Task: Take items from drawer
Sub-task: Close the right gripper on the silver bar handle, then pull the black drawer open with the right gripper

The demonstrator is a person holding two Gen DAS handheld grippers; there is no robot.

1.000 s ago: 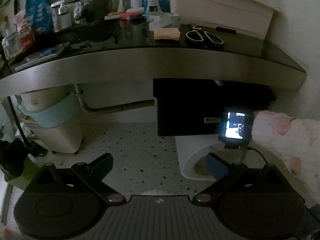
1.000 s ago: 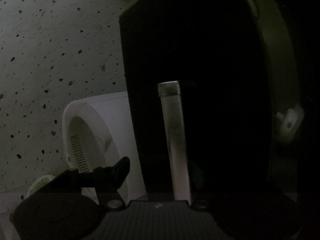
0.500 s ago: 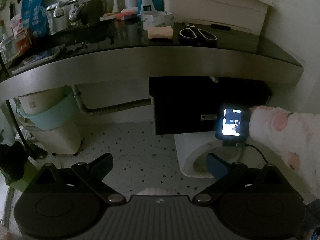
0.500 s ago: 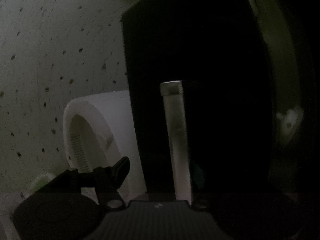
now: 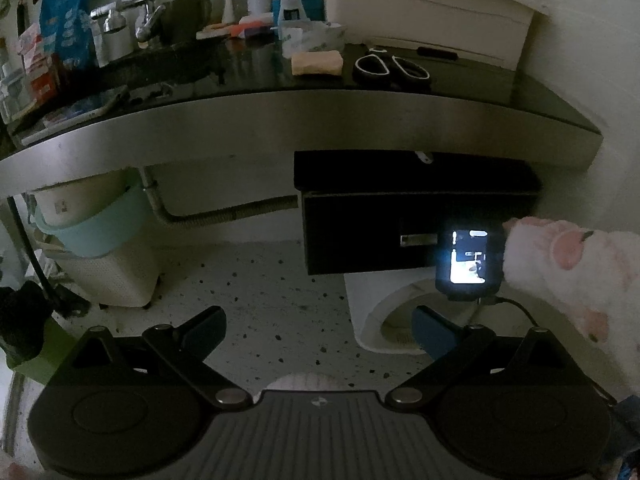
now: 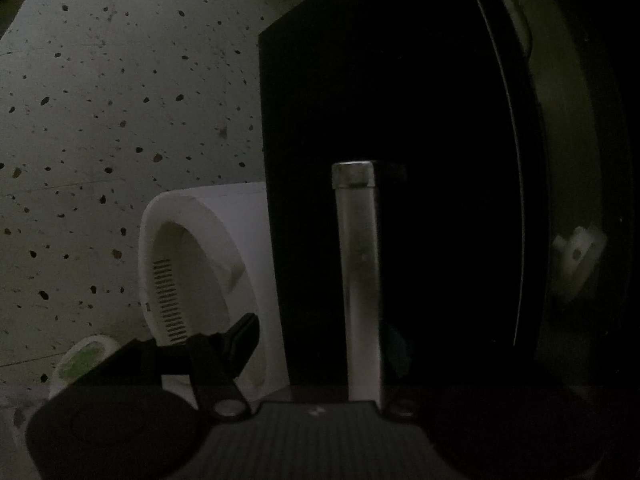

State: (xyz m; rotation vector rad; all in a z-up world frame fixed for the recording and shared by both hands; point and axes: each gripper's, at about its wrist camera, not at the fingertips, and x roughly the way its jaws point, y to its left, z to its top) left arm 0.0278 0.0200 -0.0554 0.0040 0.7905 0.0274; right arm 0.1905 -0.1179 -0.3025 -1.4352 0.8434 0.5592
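A black drawer [image 5: 416,232] hangs under the steel-edged counter [image 5: 280,136] and stands pulled out a little. Its metal bar handle [image 5: 418,239] shows on the front. My right gripper [image 5: 468,264], seen from behind with its lit screen, is at that handle. In the right wrist view the handle [image 6: 358,276] runs between the wide-apart fingers [image 6: 240,340], close to the camera; the right finger is lost in the dark. My left gripper [image 5: 320,326] is open and empty, held back above the floor. The drawer's contents are hidden.
A white toilet [image 5: 384,312] stands below the drawer. Scissors [image 5: 390,67], a sponge [image 5: 317,62], bottles and a white storage box [image 5: 424,12] sit on the counter. A teal-rimmed bin [image 5: 100,248] and a drain pipe [image 5: 216,216] are under the counter at left.
The drawer front has come forward from under the counter with my right gripper at its handle. My left gripper's view has drifted slightly.
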